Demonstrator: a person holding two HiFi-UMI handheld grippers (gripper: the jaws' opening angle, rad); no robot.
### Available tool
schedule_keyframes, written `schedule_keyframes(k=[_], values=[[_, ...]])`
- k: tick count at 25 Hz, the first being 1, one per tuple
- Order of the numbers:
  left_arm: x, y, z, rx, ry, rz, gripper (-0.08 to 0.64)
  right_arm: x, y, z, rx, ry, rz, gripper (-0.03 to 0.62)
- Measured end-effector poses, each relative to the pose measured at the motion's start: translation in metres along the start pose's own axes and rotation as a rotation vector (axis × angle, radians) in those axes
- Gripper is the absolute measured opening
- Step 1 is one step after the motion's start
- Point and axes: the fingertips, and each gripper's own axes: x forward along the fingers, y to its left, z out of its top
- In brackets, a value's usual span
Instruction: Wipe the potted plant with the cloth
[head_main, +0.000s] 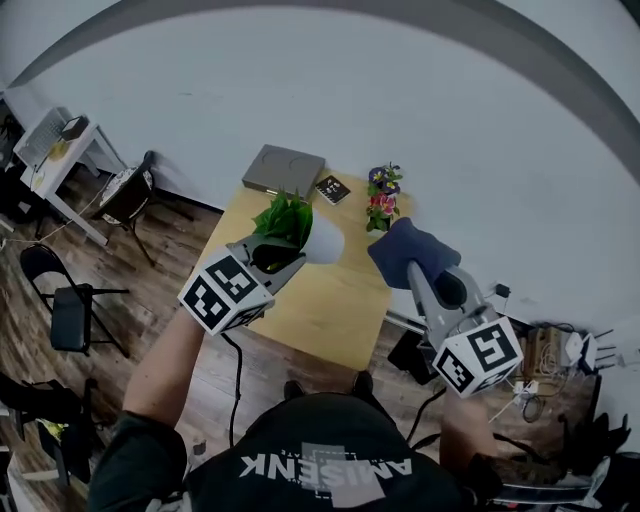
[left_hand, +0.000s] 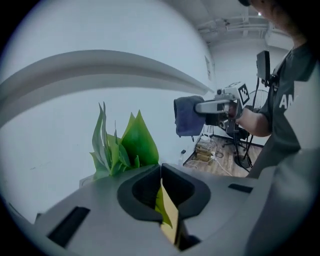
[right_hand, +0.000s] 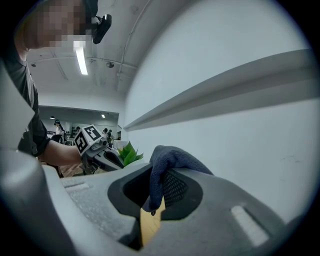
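Over a wooden table (head_main: 330, 310) by a pale wall, seen from the head view:

- Left gripper (head_main: 285, 258) – bare forearm (head_main: 165, 370) reaching up from the lower left, the marker cube nearest the camera, the jaws angled toward the far right. In the left gripper view the jaws stand nearly together, pinching a thin green leaf (left_hand: 162, 205) of the potted plant (head_main: 300, 228). More leaves fan up just beyond the jaw tips.
- Potted plant – white pot (head_main: 325, 243) tilted, with the foliage pointing to the far left, over the far half of the table. Whether the pot touches the tabletop cannot be told.
- Right gripper (head_main: 415, 268) – held off the table's right edge, close to level, pointing toward the wall. In the right gripper view its jaws are clamped on a fold of the dark blue cloth (right_hand: 170, 157), which bunches over the jaw tips.
- Cloth – just right of the pot and apart from it.
- Other items – a flat grey box (head_main: 283, 170), a small dark card (head_main: 333, 189) and a bunch of flowers (head_main: 383, 197) along the table's far edge; a folding chair (head_main: 70, 300) on the floor at left.
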Motion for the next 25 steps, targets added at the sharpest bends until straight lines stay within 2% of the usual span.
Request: schedule_keyframes(k=[4, 9, 13, 16, 19, 25], values=[[-0.01, 0.002, 0.03, -0.084, -0.059, 0.011, 0.011, 0.011, 0.001, 0.016, -0.026, -0.02, 0.074, 0.028], [-0.007, -0.003, 0.056, -0.08, -0.071, 0.034, 0.011, 0.024, 0.007, 0.033, -0.065, -0.042, 0.181, 0.028], [-0.002, -0.001, 0.068, -0.111, -0.067, 0.069, 0.011, 0.036, 0.012, 0.044, -0.102, -0.057, 0.258, 0.028], [0.0, 0.007, 0.073, -0.149, -0.06, 0.108, 0.011, 0.049, 0.015, 0.045, -0.12, -0.056, 0.301, 0.028], [0.004, 0.01, 0.078, -0.173, -0.068, 0.108, 0.009, 0.064, 0.02, 0.044, -0.136, -0.044, 0.346, 0.028], [0.005, 0.01, 0.085, -0.16, -0.07, 0.113, 0.009, 0.089, 0.038, 0.041, -0.199, -0.026, 0.395, 0.028]])
